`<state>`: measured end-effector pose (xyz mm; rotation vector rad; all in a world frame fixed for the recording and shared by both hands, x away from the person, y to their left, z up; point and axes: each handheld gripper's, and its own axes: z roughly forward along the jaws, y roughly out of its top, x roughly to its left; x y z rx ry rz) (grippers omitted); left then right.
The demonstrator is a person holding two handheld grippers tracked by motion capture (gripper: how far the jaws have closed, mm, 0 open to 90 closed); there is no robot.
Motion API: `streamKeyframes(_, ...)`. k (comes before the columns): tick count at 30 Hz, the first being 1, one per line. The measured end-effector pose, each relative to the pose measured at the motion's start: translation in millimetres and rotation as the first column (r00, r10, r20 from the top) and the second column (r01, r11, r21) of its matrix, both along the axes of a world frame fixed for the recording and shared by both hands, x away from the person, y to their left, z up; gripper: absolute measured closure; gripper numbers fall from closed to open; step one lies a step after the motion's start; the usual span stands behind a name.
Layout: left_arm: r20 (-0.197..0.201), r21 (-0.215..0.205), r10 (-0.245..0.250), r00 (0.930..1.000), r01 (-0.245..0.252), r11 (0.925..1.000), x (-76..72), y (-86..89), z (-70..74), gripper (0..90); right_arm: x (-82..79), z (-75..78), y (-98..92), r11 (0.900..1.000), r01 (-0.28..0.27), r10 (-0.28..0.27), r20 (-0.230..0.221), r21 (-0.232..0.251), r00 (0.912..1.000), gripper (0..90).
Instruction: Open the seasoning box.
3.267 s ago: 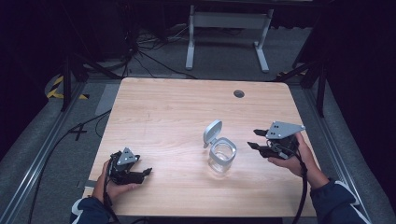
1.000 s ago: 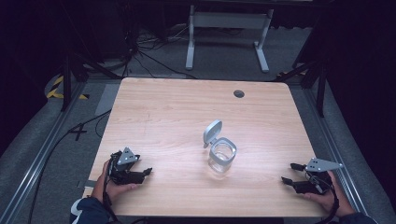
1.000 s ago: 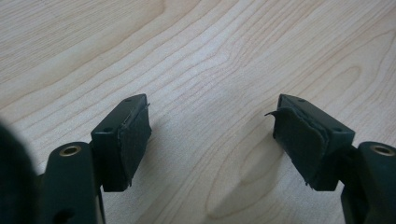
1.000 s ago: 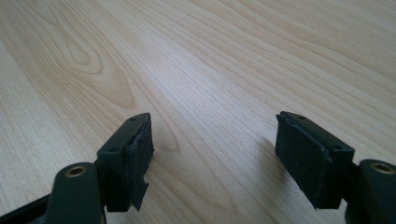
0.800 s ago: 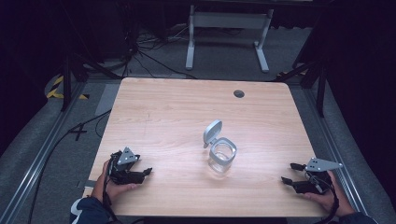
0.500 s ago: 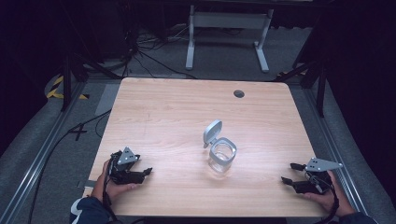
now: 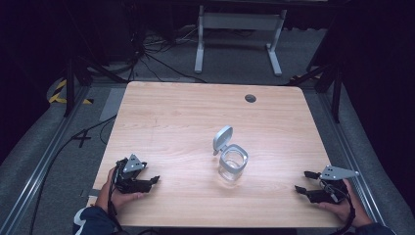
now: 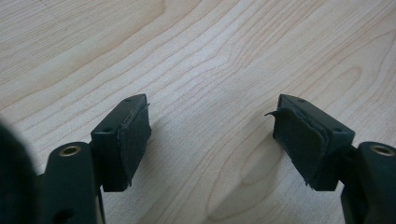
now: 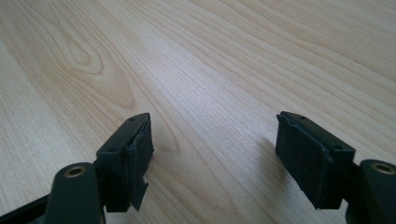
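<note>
Glass jar (image 7: 233, 165): clear, lid (image 7: 222, 139) hinged up and back at its upper left; stands right of centre in the high view, on the counter (image 7: 186, 122), well apart from both grippers.

Left gripper (image 7: 152, 181): lower left of frame, held in a hand (image 7: 116, 191) at the counter's near edge; fingers (image 8: 126, 140) spread apart, nothing between them. Position unchanged from 3.3 s ago.

Right gripper (image 7: 304, 181): lower right of frame, near the counter's corner; fingers (image 9: 308, 156) apart, empty. 3.3 s ago it sat just right of the jar; it has since drawn back to the near edge and has held there for the last second.

Counter: pale wood grain, round dark grommet hole (image 7: 250, 98) toward the far edge.

Room: dark; grey carpet, loose cables (image 7: 161, 58), white frame legs (image 7: 240, 34) at upper centre, yellow-black tape (image 7: 61, 90) at upper left.
</note>
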<state>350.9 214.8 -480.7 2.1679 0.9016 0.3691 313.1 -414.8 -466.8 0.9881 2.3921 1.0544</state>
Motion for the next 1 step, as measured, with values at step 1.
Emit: streamKeyframes(1,0.003,0.005,0.000,1.0000,0.000,1.0000,0.1,0.3,0.2,27.6,0.0,0.0,0.0,1.000,0.000,0.000,0.000,0.000,1.0000,27.3)
